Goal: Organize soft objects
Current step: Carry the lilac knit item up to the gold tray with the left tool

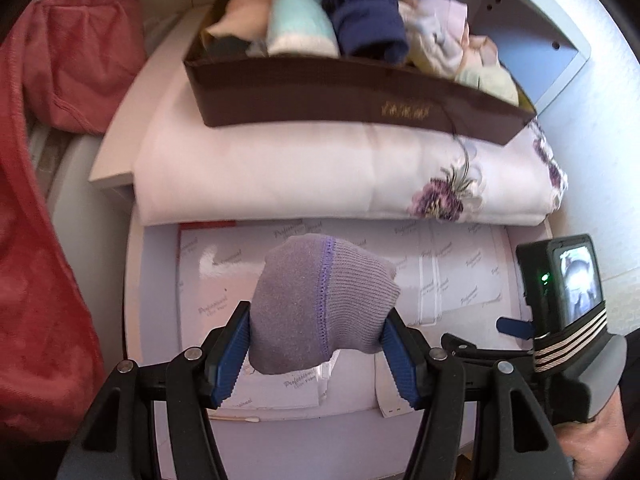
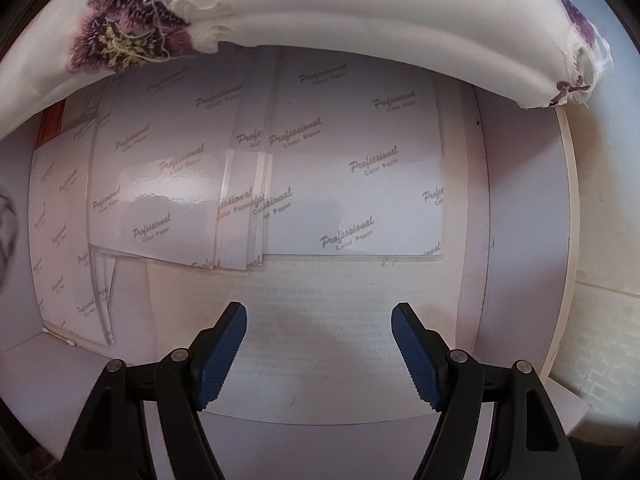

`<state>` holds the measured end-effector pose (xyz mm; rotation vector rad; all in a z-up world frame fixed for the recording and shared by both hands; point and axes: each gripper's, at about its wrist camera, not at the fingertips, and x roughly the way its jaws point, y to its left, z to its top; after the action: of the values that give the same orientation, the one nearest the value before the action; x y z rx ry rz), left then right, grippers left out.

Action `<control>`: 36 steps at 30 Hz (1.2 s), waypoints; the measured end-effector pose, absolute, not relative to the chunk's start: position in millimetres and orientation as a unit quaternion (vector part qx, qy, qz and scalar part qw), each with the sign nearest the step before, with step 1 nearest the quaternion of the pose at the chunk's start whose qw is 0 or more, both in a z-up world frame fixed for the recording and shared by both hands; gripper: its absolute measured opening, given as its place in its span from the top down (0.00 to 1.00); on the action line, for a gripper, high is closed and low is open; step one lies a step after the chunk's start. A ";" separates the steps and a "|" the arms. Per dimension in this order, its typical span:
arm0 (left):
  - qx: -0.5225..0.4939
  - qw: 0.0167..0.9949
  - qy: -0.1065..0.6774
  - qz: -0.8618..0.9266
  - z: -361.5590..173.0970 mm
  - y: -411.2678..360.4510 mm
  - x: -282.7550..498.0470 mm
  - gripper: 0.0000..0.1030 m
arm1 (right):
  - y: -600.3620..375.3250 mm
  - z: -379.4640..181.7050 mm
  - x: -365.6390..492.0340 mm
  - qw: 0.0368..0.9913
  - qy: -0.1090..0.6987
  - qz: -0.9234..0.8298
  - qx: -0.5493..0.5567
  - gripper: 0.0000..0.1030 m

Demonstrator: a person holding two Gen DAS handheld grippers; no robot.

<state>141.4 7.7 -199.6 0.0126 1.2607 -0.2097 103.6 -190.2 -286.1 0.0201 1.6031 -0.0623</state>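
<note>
A rolled grey-purple sock (image 1: 324, 304) with a violet seam hangs above the white shelf, and my left gripper (image 1: 318, 354) is shut on it with both blue pads pressing its sides. Farther back a brown fabric organiser box (image 1: 360, 100) rests on a folded white floral quilt (image 1: 320, 172). The box holds several rolled items: peach, mint, navy (image 1: 364, 12) and pale pastel ones. My right gripper (image 2: 319, 350) points down over glossy paper sheets (image 2: 356, 160), open with nothing between its fingers. Its camera body (image 1: 568, 284) shows at the right of the left wrist view.
A pink-red garment (image 1: 52, 160) hangs along the left side. A white cabinet wall (image 1: 532, 24) with peg holes rises behind the box. The quilt's edge (image 2: 360, 12) overhangs the papers. A cotton swab (image 1: 236, 421) lies near the shelf front.
</note>
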 end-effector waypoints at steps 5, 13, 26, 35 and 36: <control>0.004 0.819 0.566 -0.093 -189.6 10.4 138.9 0.39 | -193.8 -288.3 101.8 0.696 0.718 -0.029 0.009 0.27; -0.006 0.834 0.546 -0.083 -175.5 16.5 133.6 0.39 | -202.8 -276.9 103.7 0.696 0.717 -0.028 0.013 0.27; -0.024 0.848 0.523 -0.080 -149.6 19.2 130.0 0.39 | -207.8 -280.2 106.2 0.694 0.719 -0.024 0.019 0.27; -0.068 0.854 0.509 -0.089 -124.0 28.7 154.8 0.39 | -205.0 -282.1 107.4 0.692 0.721 -0.021 0.030 0.27; -0.074 0.857 0.502 -0.091 -117.9 30.4 160.8 0.39 | -204.5 -283.5 107.1 0.692 0.721 -0.021 0.033 0.27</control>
<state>160.8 30.4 -117.9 -0.1561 1.0559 -0.1912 107.1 -204.5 -283.5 0.0731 1.6116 -0.0470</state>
